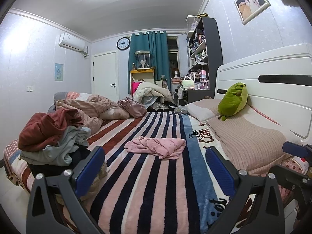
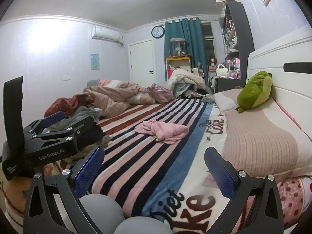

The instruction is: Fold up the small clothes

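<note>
Pink garment (image 1: 156,147) lies crumpled on the striped blanket (image 1: 148,185) in the middle of the bed, apart from both tools. Left hand-held gripper (image 1: 154,167) hovers short of it, jaws spread wide and empty. Right hand-held gripper (image 2: 154,167) hovers likewise, wide open, nothing between its blue pads (image 2: 88,172). A pile of clothes (image 1: 52,140) sits at the blanket's left edge; a green plush (image 1: 233,100) rests on the pillows (image 1: 245,142).

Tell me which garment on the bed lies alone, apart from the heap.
The pink garment, crumpled by itself on the striped blanket mid-bed. The red top, grey one and dark clothes are heaped together at the left edge.
</note>
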`<state>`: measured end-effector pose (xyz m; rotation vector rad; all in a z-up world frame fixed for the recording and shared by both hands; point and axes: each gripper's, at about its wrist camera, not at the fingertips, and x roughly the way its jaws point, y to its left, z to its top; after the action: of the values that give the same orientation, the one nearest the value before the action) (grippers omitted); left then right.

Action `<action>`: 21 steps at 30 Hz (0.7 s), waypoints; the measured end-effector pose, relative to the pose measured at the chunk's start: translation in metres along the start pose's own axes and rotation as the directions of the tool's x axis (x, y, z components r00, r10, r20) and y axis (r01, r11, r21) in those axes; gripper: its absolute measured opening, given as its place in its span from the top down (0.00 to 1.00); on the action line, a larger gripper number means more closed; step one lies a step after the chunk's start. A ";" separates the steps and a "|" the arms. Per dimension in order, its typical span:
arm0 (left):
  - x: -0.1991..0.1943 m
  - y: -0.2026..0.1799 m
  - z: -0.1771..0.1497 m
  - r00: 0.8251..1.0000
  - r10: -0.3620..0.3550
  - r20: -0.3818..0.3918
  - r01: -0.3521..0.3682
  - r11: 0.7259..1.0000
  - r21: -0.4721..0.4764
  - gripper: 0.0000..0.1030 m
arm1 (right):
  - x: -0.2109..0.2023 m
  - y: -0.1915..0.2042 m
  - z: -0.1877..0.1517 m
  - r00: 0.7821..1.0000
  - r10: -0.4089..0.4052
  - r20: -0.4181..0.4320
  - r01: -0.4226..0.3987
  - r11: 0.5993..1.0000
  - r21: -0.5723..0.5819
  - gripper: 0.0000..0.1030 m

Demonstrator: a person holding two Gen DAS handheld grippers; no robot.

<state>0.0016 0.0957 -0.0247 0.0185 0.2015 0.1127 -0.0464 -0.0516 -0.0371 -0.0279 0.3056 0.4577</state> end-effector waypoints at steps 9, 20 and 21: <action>0.000 -0.002 0.001 1.000 -0.001 0.002 0.001 1.000 0.005 0.01 | 0.000 0.001 0.000 1.000 0.002 0.002 -0.002 1.000 0.006 0.00; 0.000 -0.003 0.001 1.000 0.004 0.003 -0.004 1.000 0.006 0.01 | 0.001 -0.001 -0.001 1.000 0.002 0.000 -0.002 1.000 0.002 0.00; -0.001 -0.003 0.002 1.000 0.007 0.003 -0.007 1.000 0.006 0.01 | 0.001 0.001 -0.001 1.000 0.002 -0.001 -0.002 1.000 0.002 0.00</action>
<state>0.0017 0.0926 -0.0229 0.0255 0.1987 0.1191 -0.0460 -0.0500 -0.0382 -0.0262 0.3070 0.4598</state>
